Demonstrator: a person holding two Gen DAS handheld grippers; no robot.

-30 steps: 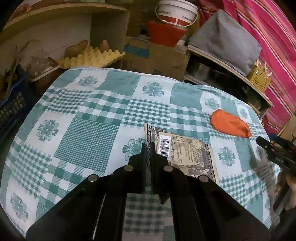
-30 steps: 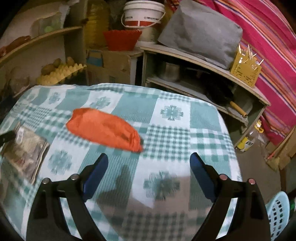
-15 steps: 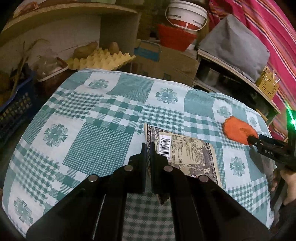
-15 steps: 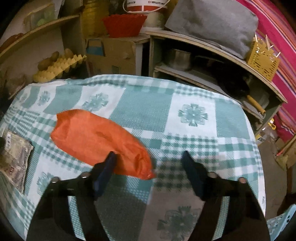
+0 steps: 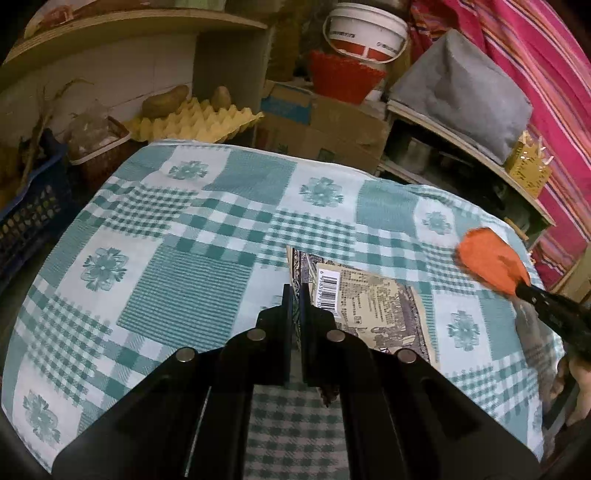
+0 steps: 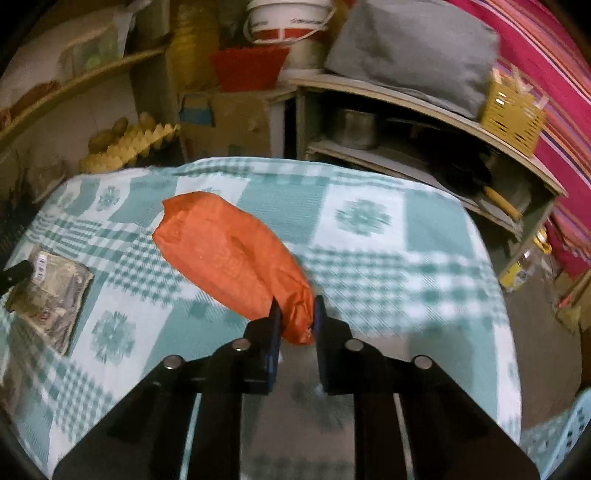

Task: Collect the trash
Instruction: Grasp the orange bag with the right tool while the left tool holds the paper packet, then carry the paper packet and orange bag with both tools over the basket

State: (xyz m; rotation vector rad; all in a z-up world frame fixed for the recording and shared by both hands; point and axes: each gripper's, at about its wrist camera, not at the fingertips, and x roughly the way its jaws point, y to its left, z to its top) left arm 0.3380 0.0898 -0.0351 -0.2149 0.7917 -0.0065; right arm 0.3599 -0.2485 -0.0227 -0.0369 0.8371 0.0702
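An orange plastic bag (image 6: 221,251) lies crumpled on the green checked tablecloth (image 5: 177,266). My right gripper (image 6: 295,314) is closing on its near end, and both pads pinch the bunched plastic. In the left wrist view the orange bag (image 5: 487,258) sits at the table's right edge with the right gripper (image 5: 524,286) on it. A flat brown printed wrapper (image 5: 369,306) with a barcode lies mid-table. My left gripper (image 5: 293,291) is shut on the wrapper's left edge. The right wrist view shows the wrapper (image 6: 51,291) at far left with the left gripper (image 6: 14,273) at its corner.
Behind the table stand a yellow egg tray (image 5: 195,122) with potatoes, a cardboard box (image 5: 325,125), a red basket (image 5: 343,77) and a white bucket (image 5: 365,29). Wooden shelves (image 6: 424,110) with pots and a yellow basket (image 6: 513,118) are to the right. The table edge drops off at right.
My right gripper moved forward over the orange bag and closed from wide open onto its near end. The left gripper stayed shut at the wrapper.
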